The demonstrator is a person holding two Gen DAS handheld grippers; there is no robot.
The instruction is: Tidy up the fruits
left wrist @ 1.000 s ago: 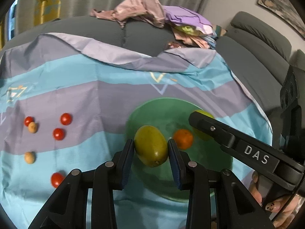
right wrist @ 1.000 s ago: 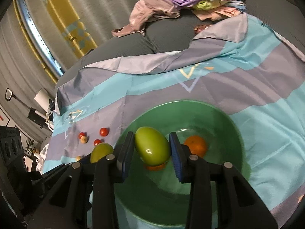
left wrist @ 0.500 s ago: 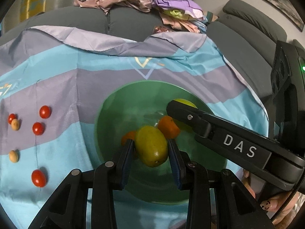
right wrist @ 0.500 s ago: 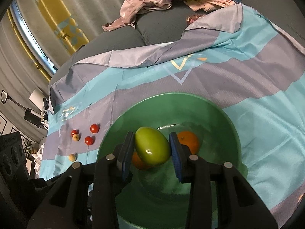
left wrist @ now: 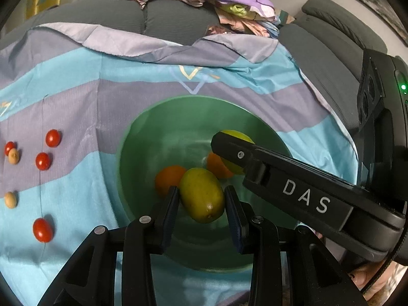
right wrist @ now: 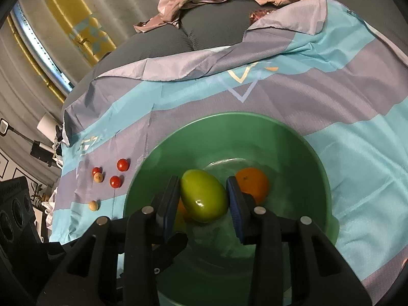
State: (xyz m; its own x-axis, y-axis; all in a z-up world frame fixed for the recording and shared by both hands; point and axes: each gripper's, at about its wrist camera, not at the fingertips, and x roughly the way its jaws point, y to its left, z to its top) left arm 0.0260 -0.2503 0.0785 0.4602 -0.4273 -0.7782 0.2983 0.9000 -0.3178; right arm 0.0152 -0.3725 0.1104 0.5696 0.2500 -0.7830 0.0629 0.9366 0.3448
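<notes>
Two claws each pinch a smooth, oval mango: left claw (left wrist: 201,199) a yellow-green mango (left wrist: 202,195), right claw (right wrist: 202,199) a glossy green mango (right wrist: 204,195), over the bowl (right wrist: 293,137).

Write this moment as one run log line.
left gripper: holds mango | right gripper: holds green mango | both over bowl

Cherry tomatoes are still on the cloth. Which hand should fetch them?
Left, probably. Both grippers grip mangoes over the green bowl now, but the cherry tomatoes lie on the left gripper side.
</notes>
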